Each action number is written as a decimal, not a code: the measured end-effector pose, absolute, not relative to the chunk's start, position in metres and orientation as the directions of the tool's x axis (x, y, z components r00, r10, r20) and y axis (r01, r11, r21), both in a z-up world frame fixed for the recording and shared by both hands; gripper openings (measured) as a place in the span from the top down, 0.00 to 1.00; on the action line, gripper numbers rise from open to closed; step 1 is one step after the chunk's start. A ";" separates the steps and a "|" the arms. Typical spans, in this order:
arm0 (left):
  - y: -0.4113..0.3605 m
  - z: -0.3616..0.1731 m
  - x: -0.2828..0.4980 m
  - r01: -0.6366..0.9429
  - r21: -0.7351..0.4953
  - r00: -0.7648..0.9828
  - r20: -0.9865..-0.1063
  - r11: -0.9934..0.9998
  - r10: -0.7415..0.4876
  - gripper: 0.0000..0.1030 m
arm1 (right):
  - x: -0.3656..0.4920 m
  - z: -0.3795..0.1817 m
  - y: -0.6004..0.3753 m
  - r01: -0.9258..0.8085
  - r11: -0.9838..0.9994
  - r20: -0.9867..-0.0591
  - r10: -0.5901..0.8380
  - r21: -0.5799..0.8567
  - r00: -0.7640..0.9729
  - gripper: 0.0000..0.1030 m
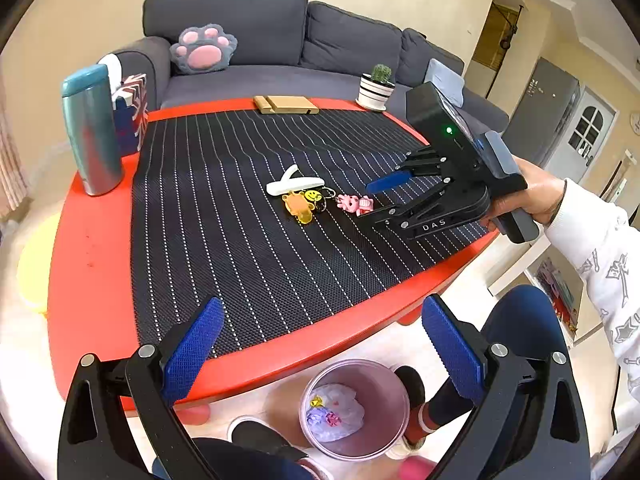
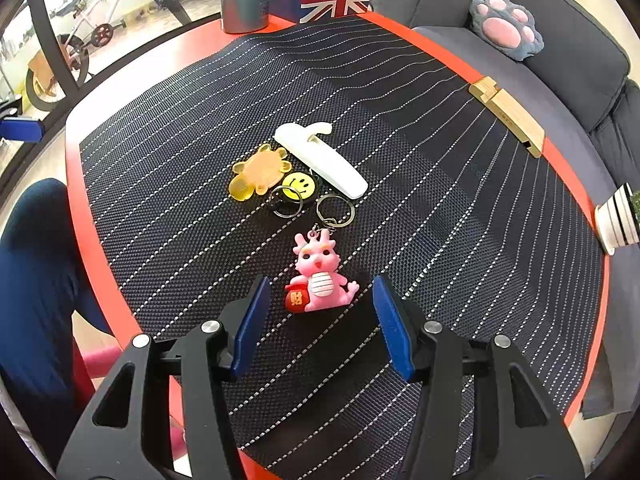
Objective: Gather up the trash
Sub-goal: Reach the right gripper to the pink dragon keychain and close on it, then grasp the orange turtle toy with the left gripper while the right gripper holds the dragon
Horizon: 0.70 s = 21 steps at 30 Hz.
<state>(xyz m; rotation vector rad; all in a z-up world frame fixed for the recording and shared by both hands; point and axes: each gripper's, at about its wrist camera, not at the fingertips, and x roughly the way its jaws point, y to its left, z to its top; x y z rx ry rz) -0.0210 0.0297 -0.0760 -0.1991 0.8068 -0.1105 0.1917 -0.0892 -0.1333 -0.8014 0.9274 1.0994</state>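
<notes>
Living room with a grey sofa (image 1: 248, 36) behind a red table (image 1: 92, 240) – striped black mat (image 2: 440, 240) on top. Right gripper (image 2: 320, 320) sits partly open around the pink dragon keychain (image 2: 318, 276), pads not touching; left gripper (image 1: 320, 356) hangs wide open and empty over the bin (image 1: 356, 408).

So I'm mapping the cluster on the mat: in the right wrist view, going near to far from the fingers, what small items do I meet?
pink dragon keychain → yellow smiley charm → white plastic hook. The orange bear charm lies level with the smiley, so I leave it unordered.
</notes>
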 end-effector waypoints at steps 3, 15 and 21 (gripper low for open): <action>0.028 -0.077 -0.020 0.026 -0.220 0.685 -0.707 0.975 -0.178 0.07 | 0.193 -0.136 -0.088 -0.961 0.267 -0.913 0.369 -0.075 0.174 0.53; 0.027 -0.077 -0.019 0.031 -0.219 0.679 -0.711 0.975 -0.181 0.07 | 0.199 -0.139 -0.087 -0.957 0.289 -0.912 0.385 -0.022 0.138 0.61; 0.024 -0.074 -0.013 0.034 -0.213 0.680 -0.711 0.976 -0.179 0.07 | 0.197 -0.137 -0.087 -0.951 0.308 -0.915 0.376 -0.029 0.149 0.64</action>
